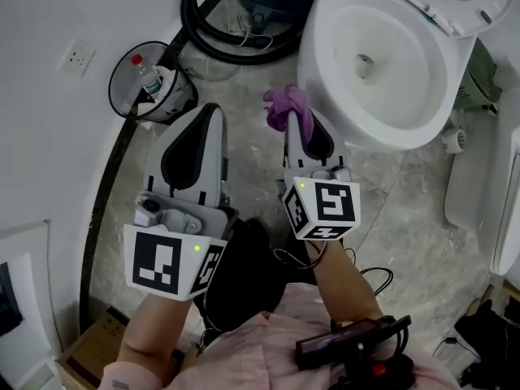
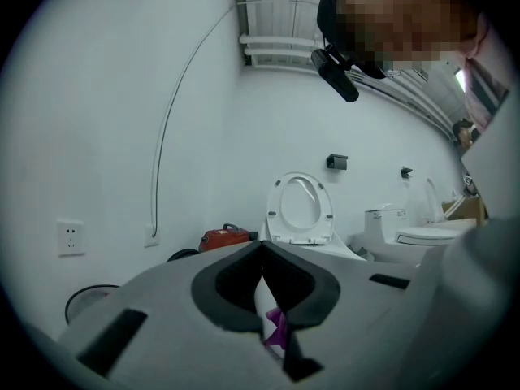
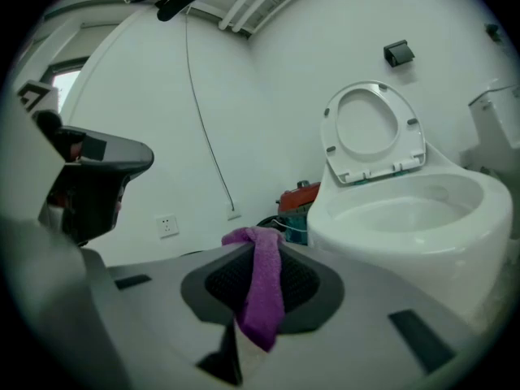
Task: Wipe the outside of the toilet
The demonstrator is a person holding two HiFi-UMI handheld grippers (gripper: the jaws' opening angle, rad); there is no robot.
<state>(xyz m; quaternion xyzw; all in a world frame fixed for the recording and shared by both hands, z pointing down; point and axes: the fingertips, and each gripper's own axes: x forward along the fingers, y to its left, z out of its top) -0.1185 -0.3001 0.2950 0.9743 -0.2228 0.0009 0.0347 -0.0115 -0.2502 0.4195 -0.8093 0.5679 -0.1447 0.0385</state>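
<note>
The white toilet (image 1: pixel 382 63) stands at the upper right with seat and lid raised; its bowl (image 3: pixel 414 218) fills the right of the right gripper view. My right gripper (image 1: pixel 296 120) is shut on a purple cloth (image 1: pixel 288 106), held just left of the bowl's outer wall, apart from it. The cloth (image 3: pixel 262 283) drapes over the closed jaws. My left gripper (image 1: pixel 207 114) hovers to the left over the floor, shut with nothing in it. In the left gripper view the toilet (image 2: pixel 299 214) sits ahead.
A wire bin (image 1: pixel 150 84) holding a plastic bottle stands by the left wall. Black hose coils and a machine (image 1: pixel 244 15) lie behind the toilet. A wall socket (image 1: pixel 78 58) is at the left. A second toilet (image 2: pixel 410 238) stands to the right. A cardboard box (image 1: pixel 85 348) sits at the lower left.
</note>
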